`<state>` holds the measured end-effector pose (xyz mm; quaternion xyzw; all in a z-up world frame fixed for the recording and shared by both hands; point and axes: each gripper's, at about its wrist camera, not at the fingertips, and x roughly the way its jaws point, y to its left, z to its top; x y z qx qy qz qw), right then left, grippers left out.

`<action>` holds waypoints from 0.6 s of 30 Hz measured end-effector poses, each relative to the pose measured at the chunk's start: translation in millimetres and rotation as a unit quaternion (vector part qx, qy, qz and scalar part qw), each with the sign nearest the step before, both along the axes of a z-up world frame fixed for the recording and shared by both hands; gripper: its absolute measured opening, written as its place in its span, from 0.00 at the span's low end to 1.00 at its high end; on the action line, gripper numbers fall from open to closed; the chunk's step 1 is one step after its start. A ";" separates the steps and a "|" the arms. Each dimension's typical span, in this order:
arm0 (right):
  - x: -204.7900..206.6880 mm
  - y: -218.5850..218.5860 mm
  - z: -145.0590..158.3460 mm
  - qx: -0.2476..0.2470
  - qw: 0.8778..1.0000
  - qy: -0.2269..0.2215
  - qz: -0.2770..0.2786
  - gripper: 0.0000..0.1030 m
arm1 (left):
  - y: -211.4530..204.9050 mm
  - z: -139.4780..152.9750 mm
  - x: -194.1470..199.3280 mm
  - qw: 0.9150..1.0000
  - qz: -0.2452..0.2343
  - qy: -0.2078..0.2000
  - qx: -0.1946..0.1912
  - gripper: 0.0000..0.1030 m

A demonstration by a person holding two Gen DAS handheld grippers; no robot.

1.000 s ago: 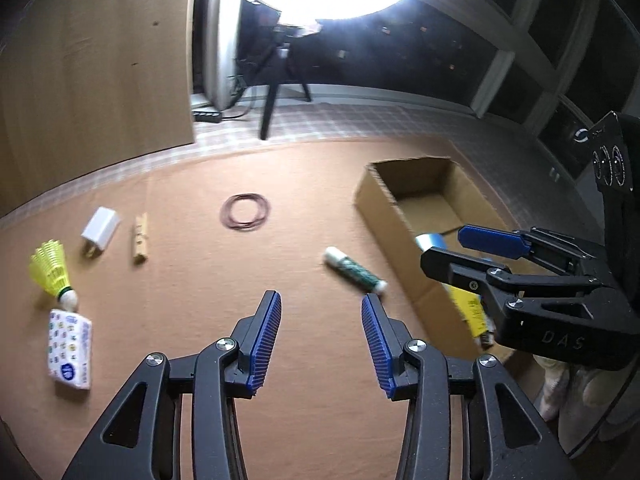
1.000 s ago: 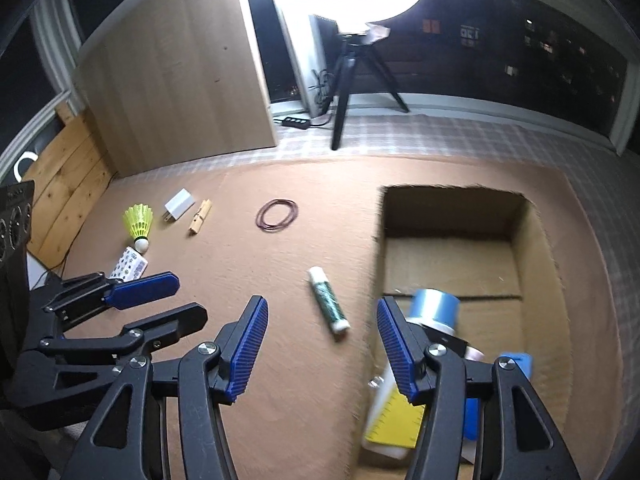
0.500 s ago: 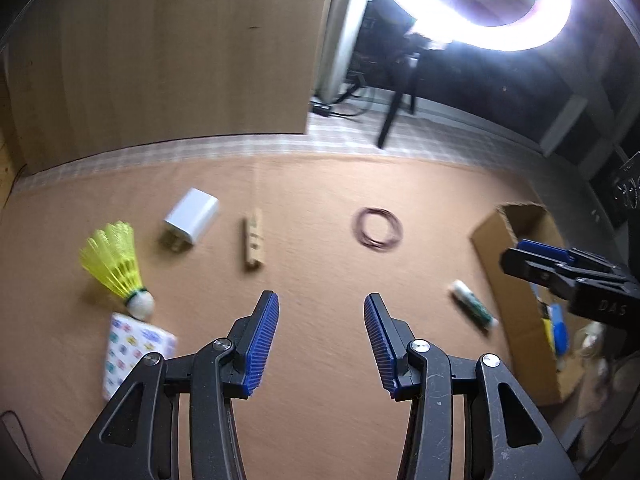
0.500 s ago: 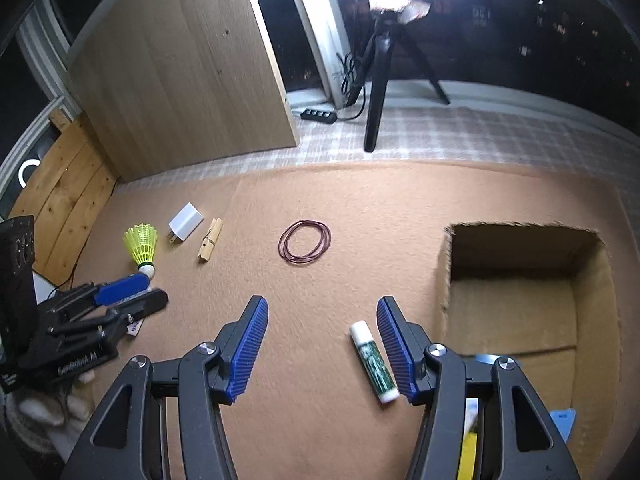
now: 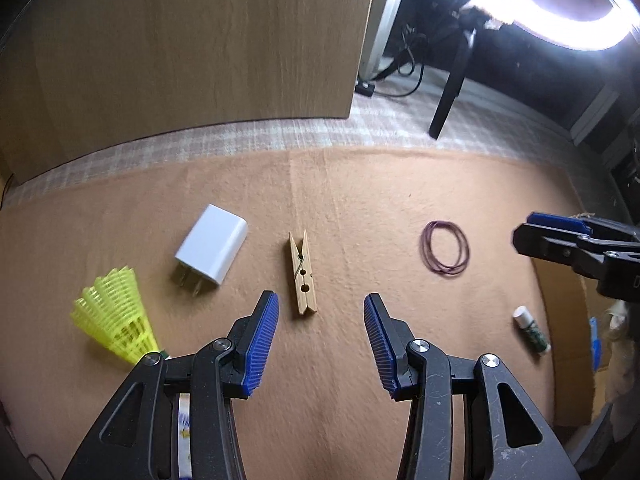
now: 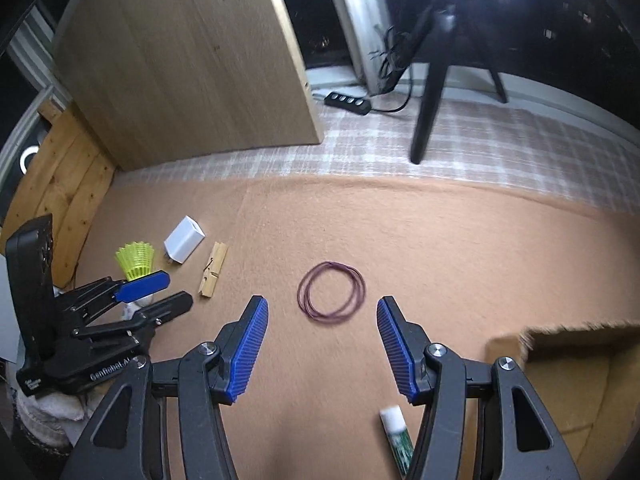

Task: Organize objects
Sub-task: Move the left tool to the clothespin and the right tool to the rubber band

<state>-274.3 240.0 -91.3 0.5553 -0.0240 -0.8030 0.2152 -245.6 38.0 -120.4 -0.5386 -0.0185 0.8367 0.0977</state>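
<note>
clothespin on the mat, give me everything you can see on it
The clothespin is pale bare wood with a wire spring and small round holes through its side. It lies flat on the tan mat, closed, split end pointing away from the left tool, which is open just short of it. The white charger lies apart to its left. Nothing touches it but the mat.

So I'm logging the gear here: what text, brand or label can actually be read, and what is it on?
"GenRobot.AI": white lettering on the black body of the left gripper, right wrist view.
Glue stick label: too small to read.
Patterned packet under the left gripper: print hidden, unreadable.
</note>
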 end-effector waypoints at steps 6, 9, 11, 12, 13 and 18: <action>-9.7 -27.5 -26.3 0.020 0.999 -0.020 0.027 0.51 | 0.4 -17.1 -11.7 1.000 0.008 -0.013 0.002 0.45; -11.7 -37.8 -38.4 0.036 0.998 -0.027 0.036 0.49 | -2.6 -22.2 -15.5 1.000 0.013 -0.017 0.000 0.45; -13.3 -40.6 -45.1 0.043 0.998 -0.030 0.039 0.48 | -4.6 -25.3 -18.0 1.000 0.016 -0.018 0.000 0.43; -14.0 -42.3 -48.4 0.051 0.997 -0.029 0.041 0.48 | -5.7 -26.1 -18.4 1.000 0.016 -0.019 -0.002 0.43; -14.6 -43.7 -51.1 0.059 0.997 -0.027 0.043 0.48 | -5.8 -28.2 -19.3 1.000 0.016 -0.020 -0.007 0.43; -13.9 -51.5 -55.9 0.087 0.994 -0.015 0.062 0.48 | -6.4 -35.0 -24.2 1.000 0.013 -0.028 -0.008 0.42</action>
